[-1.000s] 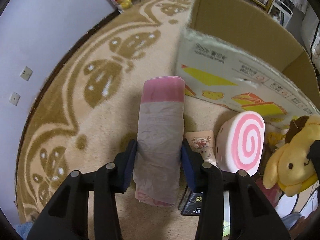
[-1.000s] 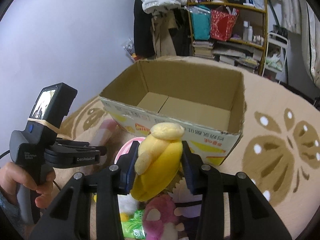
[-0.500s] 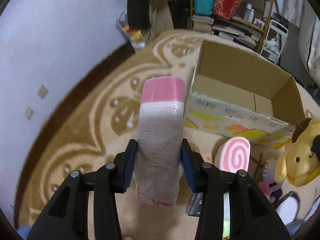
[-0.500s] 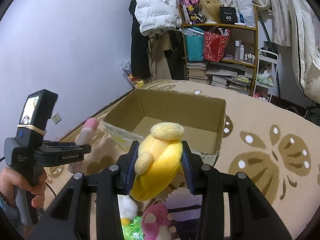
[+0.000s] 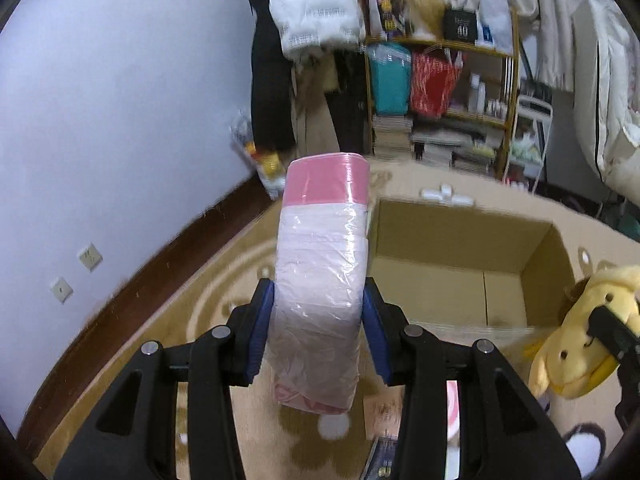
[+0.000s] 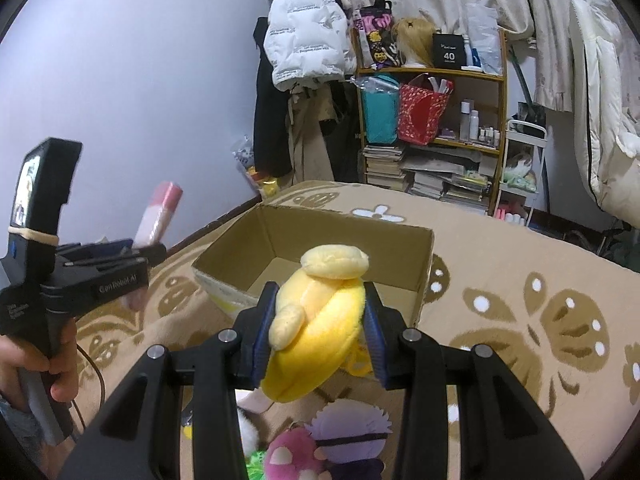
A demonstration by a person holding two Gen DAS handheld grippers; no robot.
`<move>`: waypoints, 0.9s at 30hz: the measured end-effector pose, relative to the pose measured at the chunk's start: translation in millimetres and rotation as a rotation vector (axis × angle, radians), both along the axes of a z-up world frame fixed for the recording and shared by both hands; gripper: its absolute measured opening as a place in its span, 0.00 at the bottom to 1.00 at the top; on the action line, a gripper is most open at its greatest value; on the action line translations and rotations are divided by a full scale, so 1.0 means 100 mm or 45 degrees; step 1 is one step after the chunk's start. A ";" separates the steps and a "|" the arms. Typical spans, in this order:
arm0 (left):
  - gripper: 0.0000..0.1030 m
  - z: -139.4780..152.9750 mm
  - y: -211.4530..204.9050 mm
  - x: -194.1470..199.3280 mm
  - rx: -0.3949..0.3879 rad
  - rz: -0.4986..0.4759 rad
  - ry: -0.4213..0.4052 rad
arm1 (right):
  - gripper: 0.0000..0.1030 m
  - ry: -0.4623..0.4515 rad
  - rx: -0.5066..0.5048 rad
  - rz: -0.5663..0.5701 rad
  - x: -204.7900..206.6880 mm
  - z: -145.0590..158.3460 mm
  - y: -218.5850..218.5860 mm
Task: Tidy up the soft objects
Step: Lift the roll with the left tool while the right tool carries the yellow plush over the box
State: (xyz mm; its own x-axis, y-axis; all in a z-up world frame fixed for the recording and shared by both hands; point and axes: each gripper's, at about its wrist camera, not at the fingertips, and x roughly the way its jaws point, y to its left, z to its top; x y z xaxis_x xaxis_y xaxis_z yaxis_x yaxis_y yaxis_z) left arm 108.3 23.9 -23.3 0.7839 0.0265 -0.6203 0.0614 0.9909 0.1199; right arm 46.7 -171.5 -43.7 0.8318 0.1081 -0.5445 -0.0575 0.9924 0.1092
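A: What do we have between the jaws on the left?

B: Our left gripper point(image 5: 318, 336) is clamped on a plastic-wrapped pink roll point(image 5: 322, 280), its blue pads pressed into both sides. The roll stands up out of the jaws, pink band at the far end, raised clear of the rug point(image 5: 168, 344).

A: And the right?

B: Our right gripper point(image 6: 318, 328) is closed tight around a yellow plush dog point(image 6: 316, 320), squeezed between the blue pads and held off the floor. In the left wrist view we see its face at the right edge point(image 5: 580, 344).

A: Where is the box from here?

B: The open cardboard box point(image 6: 348, 236) sits on the rug just beyond both grippers, flaps up. We hold the plush in front of its near wall; the roll is to the left of it, near the box's left corner.

A: Anything under us?

B: Below the right gripper lie a pink plush point(image 6: 290, 456) and a purple plush point(image 6: 352, 436), touching each other. Beyond the box stands a shelf point(image 6: 432, 136) with bags and books, and a white puffer jacket point(image 6: 304, 28) hangs beside it.
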 end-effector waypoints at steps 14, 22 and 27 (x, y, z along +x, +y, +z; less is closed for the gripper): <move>0.40 0.10 -0.12 0.13 -0.071 -0.060 -0.133 | 0.41 -0.052 -0.021 -0.065 0.17 0.07 -0.18; 0.40 0.07 -0.36 0.22 -0.070 -0.157 -0.123 | 0.41 -0.101 -0.008 -0.076 0.31 0.15 -0.22; 0.40 0.04 -0.47 0.29 -0.042 -0.176 -0.110 | 0.41 -0.109 0.069 -0.068 0.39 0.19 -0.28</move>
